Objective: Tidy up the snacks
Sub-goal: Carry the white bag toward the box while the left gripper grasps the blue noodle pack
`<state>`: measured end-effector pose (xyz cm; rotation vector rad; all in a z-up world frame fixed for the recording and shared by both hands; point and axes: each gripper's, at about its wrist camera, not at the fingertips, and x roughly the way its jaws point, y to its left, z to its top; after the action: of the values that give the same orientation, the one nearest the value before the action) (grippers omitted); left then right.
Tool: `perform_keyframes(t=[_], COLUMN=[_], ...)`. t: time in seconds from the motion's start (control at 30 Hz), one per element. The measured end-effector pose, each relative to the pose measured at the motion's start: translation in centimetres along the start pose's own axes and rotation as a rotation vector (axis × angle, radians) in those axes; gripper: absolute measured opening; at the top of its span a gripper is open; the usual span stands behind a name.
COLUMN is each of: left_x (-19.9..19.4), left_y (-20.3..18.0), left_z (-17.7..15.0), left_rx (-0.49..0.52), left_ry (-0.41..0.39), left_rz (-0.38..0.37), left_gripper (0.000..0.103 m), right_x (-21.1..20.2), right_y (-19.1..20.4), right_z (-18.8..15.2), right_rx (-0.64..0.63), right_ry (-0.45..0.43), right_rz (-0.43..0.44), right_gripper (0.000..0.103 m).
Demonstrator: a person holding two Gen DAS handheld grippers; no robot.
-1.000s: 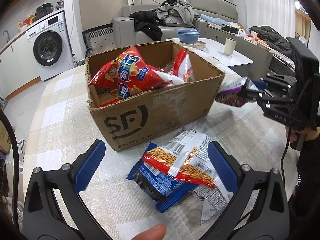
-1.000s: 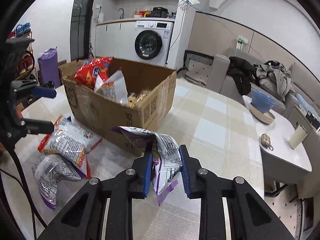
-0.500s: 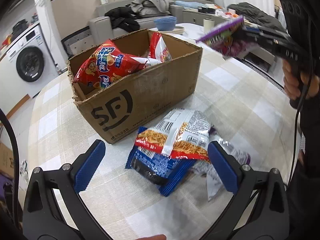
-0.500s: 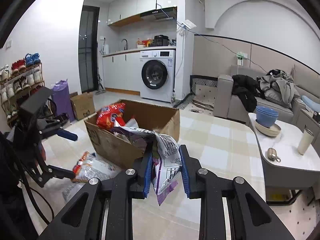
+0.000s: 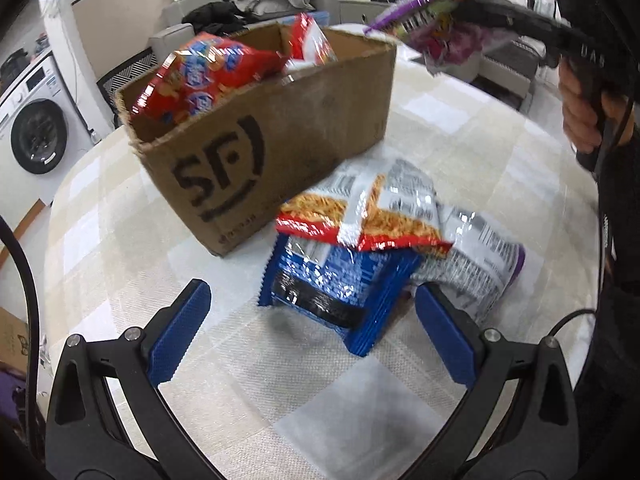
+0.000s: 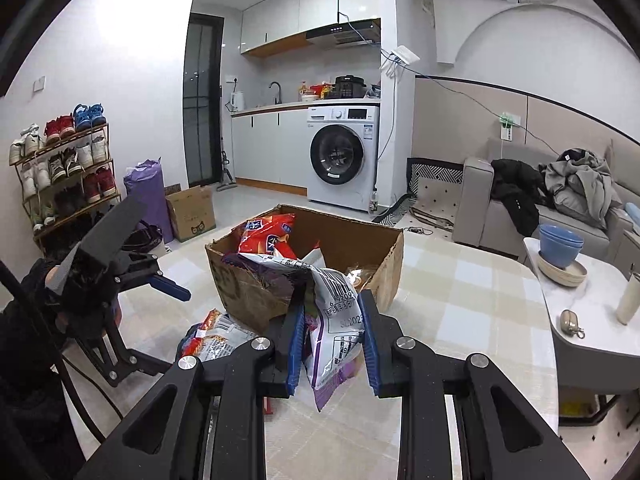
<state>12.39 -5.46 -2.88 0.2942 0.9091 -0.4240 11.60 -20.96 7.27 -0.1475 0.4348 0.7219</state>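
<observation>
— Starting with the big stuff: what's on the table [image 5: 460, 132]?

— I see the cardboard box [image 5: 304, 128] sitting on it, with a red snack bag [image 5: 200, 72] sticking up inside.

— And outside the box?

— Three packets piled just beside its near wall: a noodle packet [image 5: 372, 216] on top of a blue packet [image 5: 332, 280], and a silver packet [image 5: 476, 256] partly under them.

— Your grippers?

— My right gripper [image 6: 332, 344] is clamped tight on a purple snack bag [image 6: 336, 320], held in the air near the box's rim. My left gripper [image 5: 312, 336] is spread wide and empty, above the pile.
</observation>
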Motion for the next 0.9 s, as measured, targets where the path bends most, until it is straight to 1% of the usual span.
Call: perform_keyframes(t=[0.13, 0.2, 0.23, 0.3, 0.33, 0.4, 0.43, 0.47, 0.53, 0.57, 0.67, 0.9], left_x=[1.2, 1.7, 2.0, 2.4, 2.5, 2.6, 2.5, 2.4, 2.2, 2.0, 1.6, -0.7], left_y=[-0.2, -0.1, -0.2, 0.1, 0.3, 0.9, 1.2, 1.4, 2.0, 2.3, 2.8, 3.8], left_z=[-0.1, -0.1, -0.1, -0.2, -0.3, -0.4, -0.5, -0.5, -0.7, -0.8, -0.7, -0.4], left_rx=[-0.006, -0.015, -0.017, -0.034, -0.044, -0.070, -0.080, -0.086, -0.096, -0.099, -0.103, -0.119], left_ry=[0.020, 0.033, 0.037, 0.043, 0.044, 0.041, 0.040, 0.038, 0.033, 0.028, 0.018, -0.024], left_rz=[-0.004, -0.015, -0.019, -0.031, -0.033, -0.046, -0.055, -0.056, -0.054, -0.055, -0.041, -0.038], left_gripper=[0.100, 0.091, 0.088, 0.079, 0.077, 0.065, 0.061, 0.053, 0.050, 0.046, 0.045, 0.045], right_x=[0.2, 0.2, 0.3, 0.3, 0.3, 0.4, 0.4, 0.4, 0.5, 0.5, 0.4, 0.1], right_y=[-0.1, -0.1, -0.1, -0.1, -0.1, 0.0, 0.0, 0.0, 0.0, -0.1, 0.0, -0.1], right_z=[0.0, 0.0, 0.0, 0.0, 0.0, -0.1, -0.1, -0.1, -0.2, -0.2, -0.2, -0.1], right_rx=[0.004, 0.005, 0.006, 0.005, 0.004, 0.003, 0.004, 0.004, 0.006, 0.006, 0.008, 0.014], right_ry=[-0.001, -0.002, -0.002, -0.002, -0.002, -0.002, -0.001, -0.001, 0.001, 0.001, -0.002, -0.019], right_rz=[0.009, 0.014, 0.015, 0.018, 0.019, 0.021, 0.021, 0.021, 0.021, 0.020, 0.020, 0.015], right_gripper=[0.025, 0.025, 0.026, 0.026, 0.026, 0.025, 0.025, 0.026, 0.026, 0.025, 0.026, 0.026])
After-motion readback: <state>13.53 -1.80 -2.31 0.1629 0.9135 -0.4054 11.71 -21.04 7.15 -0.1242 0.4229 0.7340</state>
